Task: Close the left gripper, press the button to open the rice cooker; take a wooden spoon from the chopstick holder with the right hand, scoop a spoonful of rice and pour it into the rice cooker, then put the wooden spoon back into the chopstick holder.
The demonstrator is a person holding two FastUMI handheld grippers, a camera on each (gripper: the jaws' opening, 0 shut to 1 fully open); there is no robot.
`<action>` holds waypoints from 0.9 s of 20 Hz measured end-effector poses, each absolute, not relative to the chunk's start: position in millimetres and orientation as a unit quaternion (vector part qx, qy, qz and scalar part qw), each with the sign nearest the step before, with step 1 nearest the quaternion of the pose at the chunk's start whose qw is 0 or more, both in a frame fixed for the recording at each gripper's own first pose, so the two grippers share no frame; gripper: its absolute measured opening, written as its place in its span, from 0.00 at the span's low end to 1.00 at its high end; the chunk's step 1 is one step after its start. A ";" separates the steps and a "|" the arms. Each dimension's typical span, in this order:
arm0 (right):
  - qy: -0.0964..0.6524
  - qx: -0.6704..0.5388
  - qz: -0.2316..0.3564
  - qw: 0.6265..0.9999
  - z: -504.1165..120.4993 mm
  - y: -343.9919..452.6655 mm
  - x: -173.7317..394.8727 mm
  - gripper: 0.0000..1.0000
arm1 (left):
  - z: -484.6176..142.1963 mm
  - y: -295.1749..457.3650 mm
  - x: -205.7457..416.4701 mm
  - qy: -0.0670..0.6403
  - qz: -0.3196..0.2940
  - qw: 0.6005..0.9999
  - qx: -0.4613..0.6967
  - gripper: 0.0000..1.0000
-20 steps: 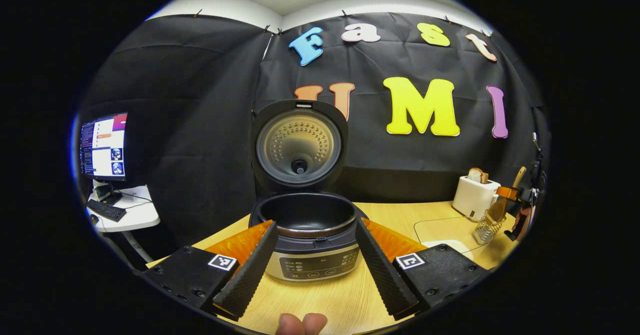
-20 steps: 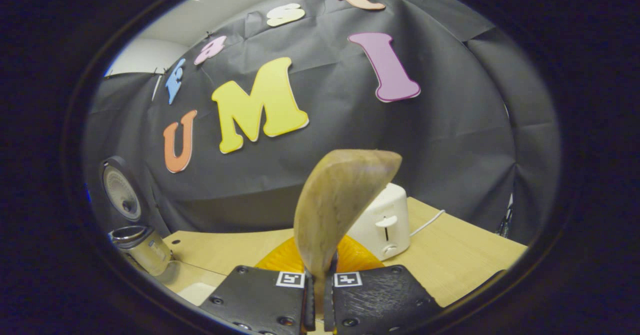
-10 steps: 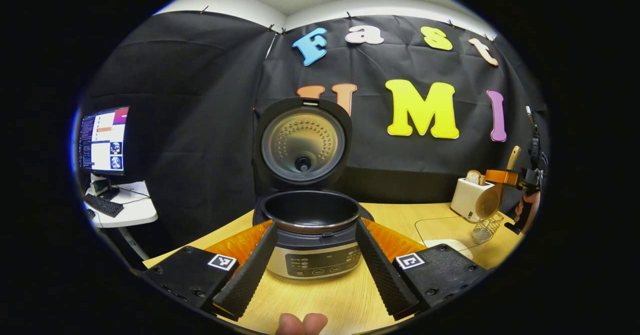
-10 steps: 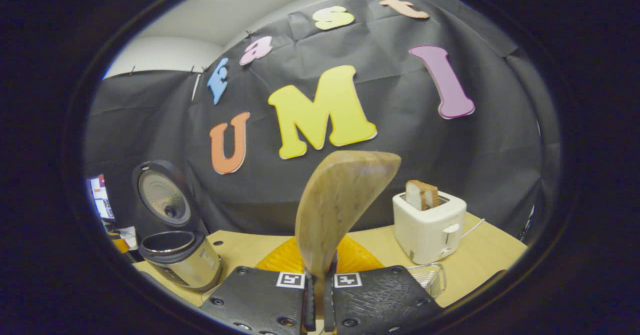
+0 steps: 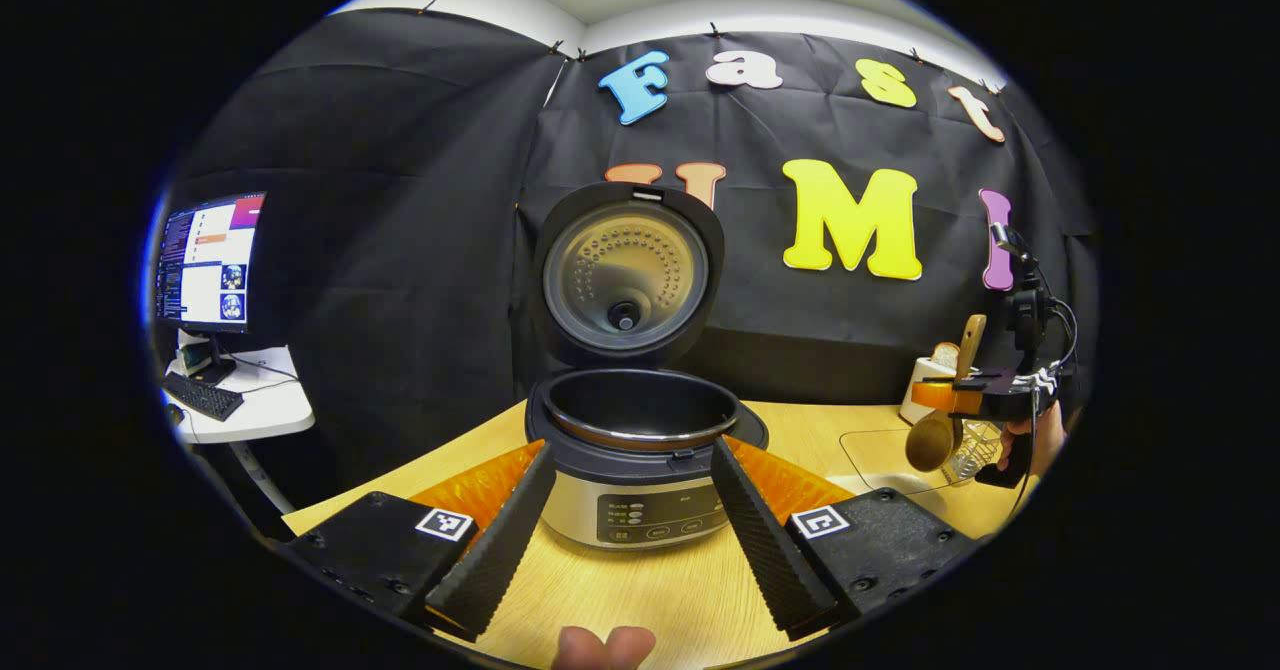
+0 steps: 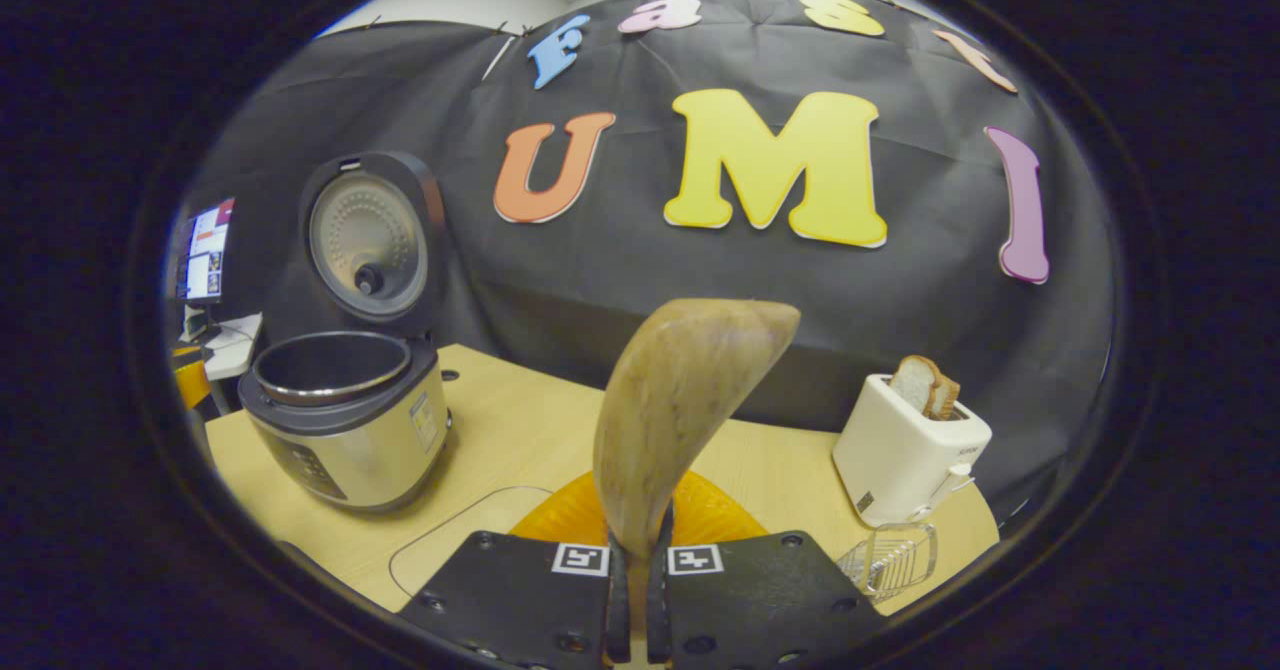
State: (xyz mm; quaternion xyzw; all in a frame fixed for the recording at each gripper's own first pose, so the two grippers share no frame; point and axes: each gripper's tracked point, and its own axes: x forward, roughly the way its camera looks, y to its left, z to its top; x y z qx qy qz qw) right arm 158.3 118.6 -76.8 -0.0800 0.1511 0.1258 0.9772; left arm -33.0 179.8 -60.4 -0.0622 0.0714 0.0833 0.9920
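Now the wooden spoon [image 6: 680, 410], pale brown w/ curved bowl, stands upright, clamped in right gripper [image 6: 637, 600]; left gripper [image 5: 625, 540] fingers apart near open rice cooker [image 5: 640, 450].

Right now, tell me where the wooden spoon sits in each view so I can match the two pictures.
Left gripper view: wooden spoon at far right, held by the right gripper above the table edge.
Right gripper view: it rises at centre, clamped between that gripper's fingers.
Shared landmark: the open rice cooker.
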 end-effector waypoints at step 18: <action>0.332 -0.200 0.125 0.913 -164.4 155.3 154.1 0.07 | -64.3 200.8 -45.2 0.057 0.074 0.992 -0.087 0.99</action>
